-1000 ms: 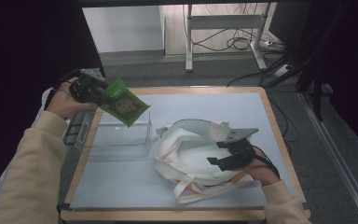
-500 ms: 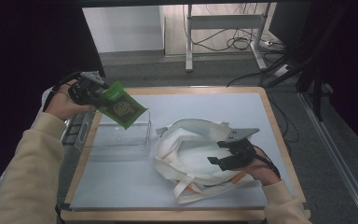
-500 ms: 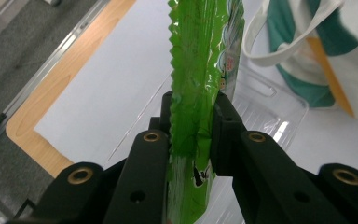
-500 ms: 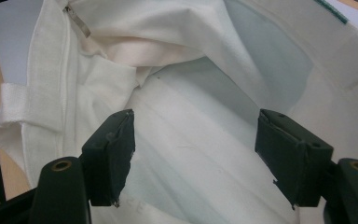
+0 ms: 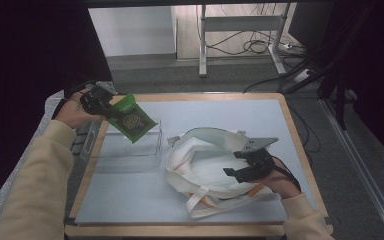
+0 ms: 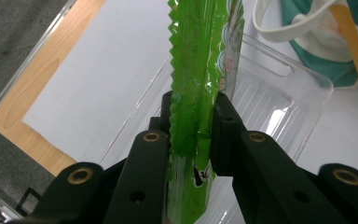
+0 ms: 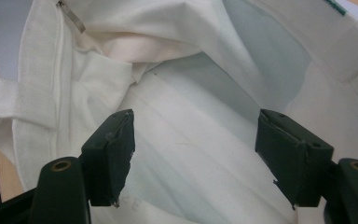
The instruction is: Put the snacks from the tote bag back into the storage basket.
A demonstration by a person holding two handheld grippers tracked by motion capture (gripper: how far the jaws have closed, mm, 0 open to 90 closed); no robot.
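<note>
— Packet (image 5: 132, 120) is seen lifted over the clear tray (image 5: 130, 157) from the high view, clamped by the left gripper (image 5: 100, 100); the right gripper (image 5: 247, 167) is rested on the white bag (image 5: 205, 170).

— Left gripper view: green packet pinched edge-on, likely for slipping in.

— Right gripper view: jaws spread wide over the bag lining, nothing gripped

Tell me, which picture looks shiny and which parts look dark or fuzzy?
Left gripper view: light glints off the green packet and the clear plastic tray, while the near jaws look soft. High view: the room's sides are almost black, the table evenly lit. Right gripper view: the white bag looks flat and dim.
</note>
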